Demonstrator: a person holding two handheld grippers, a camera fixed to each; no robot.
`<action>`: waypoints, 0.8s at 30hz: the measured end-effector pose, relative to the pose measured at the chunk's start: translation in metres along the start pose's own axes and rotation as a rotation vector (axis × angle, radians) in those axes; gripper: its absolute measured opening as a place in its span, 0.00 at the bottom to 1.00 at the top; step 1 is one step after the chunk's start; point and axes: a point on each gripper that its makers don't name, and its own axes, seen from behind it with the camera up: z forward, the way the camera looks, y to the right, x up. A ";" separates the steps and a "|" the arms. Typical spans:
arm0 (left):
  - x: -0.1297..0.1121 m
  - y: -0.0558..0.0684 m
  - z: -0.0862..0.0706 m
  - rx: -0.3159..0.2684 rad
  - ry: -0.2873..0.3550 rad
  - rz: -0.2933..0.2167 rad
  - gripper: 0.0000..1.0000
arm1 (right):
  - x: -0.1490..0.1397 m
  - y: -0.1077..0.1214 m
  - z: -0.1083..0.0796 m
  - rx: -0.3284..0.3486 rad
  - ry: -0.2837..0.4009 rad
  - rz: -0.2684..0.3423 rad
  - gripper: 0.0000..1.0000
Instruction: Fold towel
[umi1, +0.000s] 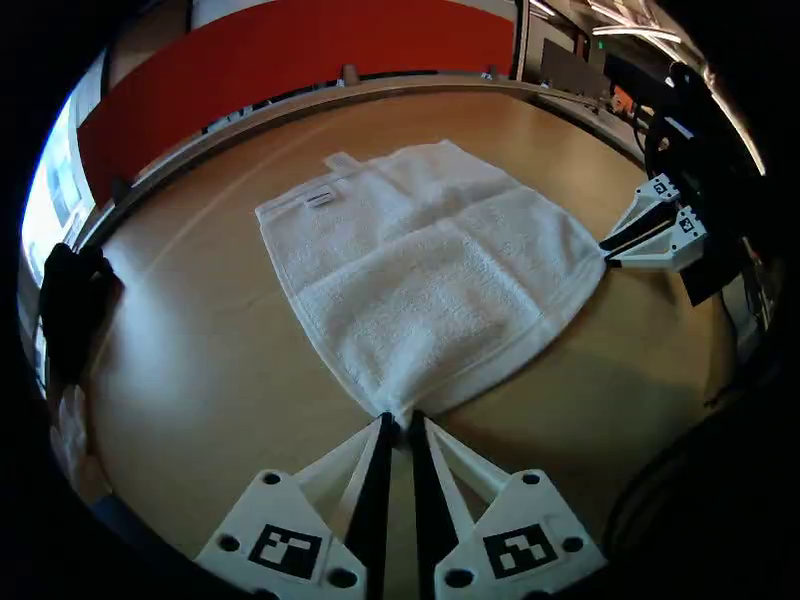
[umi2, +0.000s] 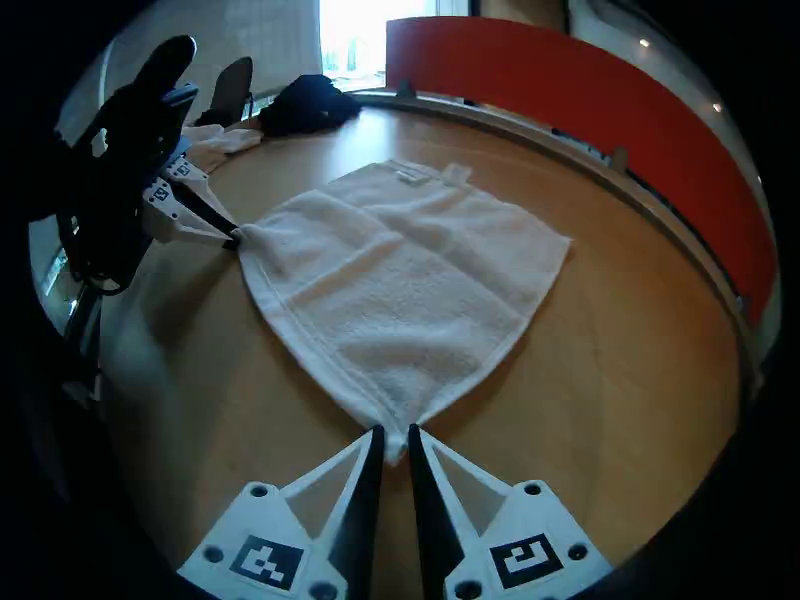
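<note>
Your left gripper (umi1: 401, 422) and right gripper (umi2: 395, 434) each pinch a towel (umi1: 430, 270) corner — thin bites; pull unevenly and one could slip out.

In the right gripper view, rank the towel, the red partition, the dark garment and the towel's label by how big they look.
1. white towel
2. red partition, close behind; it stands farther off, so unsure
3. dark garment
4. label

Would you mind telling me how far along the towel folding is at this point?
Done: the towel lies on the table with one layer seemingly folded over. In hand: the left hand-held gripper and right hand-held gripper each pinch a corner. Left: probably carrying those corners across for the next fold.
</note>
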 end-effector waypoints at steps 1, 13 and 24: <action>0.000 0.000 0.000 -0.001 0.000 -0.001 0.13 | 0.001 0.000 0.000 0.000 0.003 0.000 0.16; 0.009 0.008 -0.009 -0.010 0.018 -0.008 0.12 | 0.006 0.001 -0.014 0.005 0.026 0.012 0.11; 0.013 0.011 -0.016 -0.008 0.019 -0.010 0.12 | 0.011 0.001 -0.024 0.011 0.029 0.001 0.11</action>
